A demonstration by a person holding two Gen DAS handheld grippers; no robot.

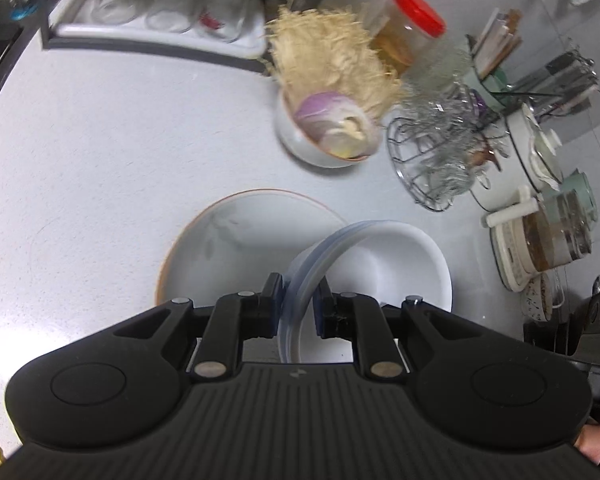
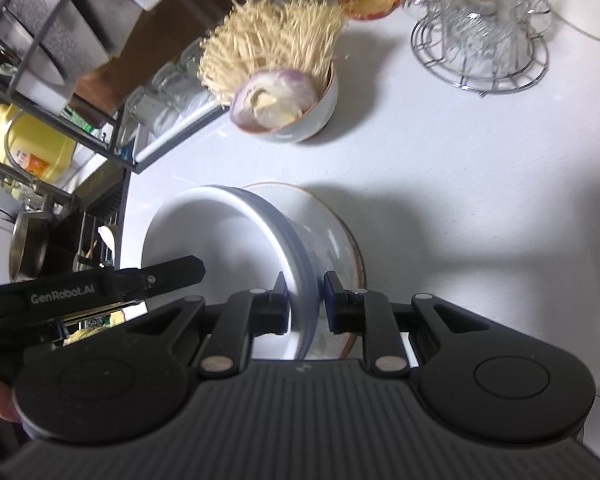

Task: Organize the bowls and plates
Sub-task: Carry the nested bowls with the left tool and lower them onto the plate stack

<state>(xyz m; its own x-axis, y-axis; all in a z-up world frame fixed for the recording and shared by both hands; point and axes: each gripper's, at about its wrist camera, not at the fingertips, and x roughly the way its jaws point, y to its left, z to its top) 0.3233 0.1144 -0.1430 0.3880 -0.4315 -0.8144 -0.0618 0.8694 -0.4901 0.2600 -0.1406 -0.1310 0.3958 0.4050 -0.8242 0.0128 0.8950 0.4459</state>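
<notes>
Two grippers are clenched on opposite sides of one stack of white bowls (image 1: 396, 264), which is held over a brown-rimmed plate (image 1: 228, 248) lying on the pale tabletop (image 1: 100, 160). In the left wrist view, the layered rim of the stack is caught between the fingers (image 1: 274, 300) of the left gripper (image 1: 298, 308); from the grip the rim arcs away toward 1 o'clock, and the hollow of the top bowl opens out at 2 o'clock of the fingers, while the plate spreads from 10 to 12 o'clock behind them. In the right wrist view, the rim is likewise pinched by the right gripper (image 2: 306, 304), one finger inside the bowl and the other outside against the stacked walls; here the hollow lies at 10 o'clock of the fingers and the plate shows beyond the stack from 12 to 2 o'clock. The left gripper is seen in this view reaching in from 9 o'clock across the far side of the bowl. Whether the stack touches the plate cannot be told. Farther off on the tabletop, at 12 o'clock in both views, a small bowl (image 1: 320, 144) holding a cut onion (image 1: 328, 120) and a pale fibrous scrubber (image 1: 332, 60) is set well apart from the plate, with a wire rack (image 1: 432, 160) just beside it at 3 o'clock.
</notes>
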